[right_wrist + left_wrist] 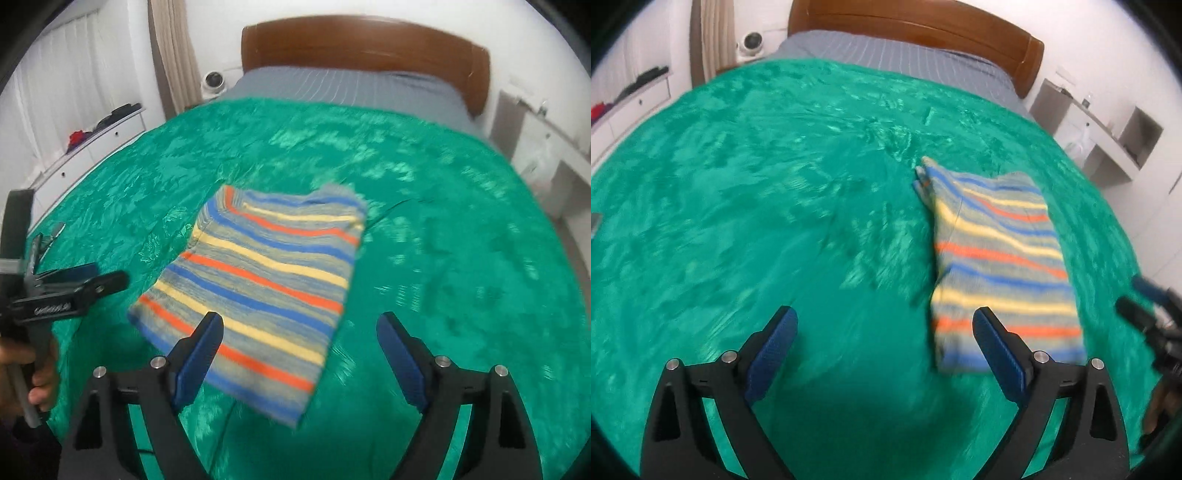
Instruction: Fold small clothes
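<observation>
A small striped garment [997, 254], grey with blue, yellow and orange bands, lies folded into a narrow rectangle on the green blanket [757, 206]. It also shows in the right wrist view [266, 291]. My left gripper [884, 325] is open and empty, above the blanket to the left of the garment's near end. My right gripper [299, 332] is open and empty, hovering above the garment's near right corner. The left gripper shows from the side at the left edge of the right wrist view [70, 291]. The right gripper shows at the right edge of the left wrist view [1145, 310].
The green blanket [461, 240] covers a bed with a grey striped sheet [332, 83] and a brown wooden headboard [369, 40]. A white drawer unit [88, 151] stands left of the bed, white shelving [1108, 136] to the right. A small white camera [750, 42] sits near the curtain.
</observation>
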`<state>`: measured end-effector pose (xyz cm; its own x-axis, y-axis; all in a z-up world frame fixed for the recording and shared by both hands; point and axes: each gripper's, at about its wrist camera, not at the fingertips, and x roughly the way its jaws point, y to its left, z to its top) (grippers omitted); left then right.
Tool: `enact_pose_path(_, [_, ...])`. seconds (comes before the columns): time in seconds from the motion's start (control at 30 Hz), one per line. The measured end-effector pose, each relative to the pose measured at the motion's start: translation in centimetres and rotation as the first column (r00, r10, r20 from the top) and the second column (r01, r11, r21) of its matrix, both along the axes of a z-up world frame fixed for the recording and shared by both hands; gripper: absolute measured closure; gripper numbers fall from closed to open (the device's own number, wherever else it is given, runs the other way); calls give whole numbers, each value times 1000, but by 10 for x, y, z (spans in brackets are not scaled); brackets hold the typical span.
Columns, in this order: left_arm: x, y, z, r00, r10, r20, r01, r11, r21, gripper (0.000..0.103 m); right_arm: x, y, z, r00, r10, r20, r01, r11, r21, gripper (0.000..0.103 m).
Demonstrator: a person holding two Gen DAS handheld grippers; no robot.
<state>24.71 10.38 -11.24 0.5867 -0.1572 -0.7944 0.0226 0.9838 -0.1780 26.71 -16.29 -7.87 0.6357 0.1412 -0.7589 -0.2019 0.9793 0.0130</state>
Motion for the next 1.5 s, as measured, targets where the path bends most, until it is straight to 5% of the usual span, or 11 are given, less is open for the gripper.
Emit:
enact_pose_path(0.27, [-14, -7, 12, 999, -3, 40, 0, 996, 94, 6, -31, -5, 16, 998, -40, 57, 49, 987, -151, 18])
enact_pose_path(0.57, [-6, -25, 21, 996, -56, 62, 48, 990, 132, 6, -43, -8, 31, 993, -20, 112, 43, 978, -203, 17])
enact_pose_path(0.77, [54, -31, 5, 995, -97, -2, 96, 992, 76, 6, -3, -57, -4, 998, -50, -39, 55, 989, 136, 15])
enact_pose_path(0.9, [109, -39, -23, 988, -128, -84, 128, 992, -3, 6, 44, -87, -43, 989, -36, -141, 91, 911, 403, 15])
enact_pose_path(1.1, [154, -58, -53, 977, -151, -151, 152, 988, -3, 6, 112, -81, -98, 970, 29, -243, 125, 794, 595, 18])
enact_pose_path(1.17, [156, -66, -56, 974, -178, -140, 178, 984, -10, 7, 132, -68, -113, 965, 50, -256, 132, 753, 645, 29])
enact_pose_path(1.2, [155, -69, -55, 973, -190, -130, 190, 982, -14, 12, 136, -61, -114, 965, 58, -255, 124, 757, 641, 39])
enact_pose_path(1.23, [153, -72, -55, 971, -206, -119, 205, 979, -23, 38, 143, -47, -115, 963, 71, -262, 106, 789, 605, 47])
enact_pose_path(1.27, [151, -77, -57, 964, -236, -122, 232, 972, -49, 73, 145, -33, -113, 961, 81, -263, 81, 830, 552, 71])
enact_pose_path(1.37, [143, -88, -49, 968, -232, -99, 235, 972, 22, 85, 137, 12, -90, 980, 91, -176, -35, 954, 298, 77])
enact_pose_path(1.5, [126, -74, -12, 975, -222, -11, 222, 975, -12, 88, 116, 29, -43, 991, 133, -34, -120, 960, 253, 80])
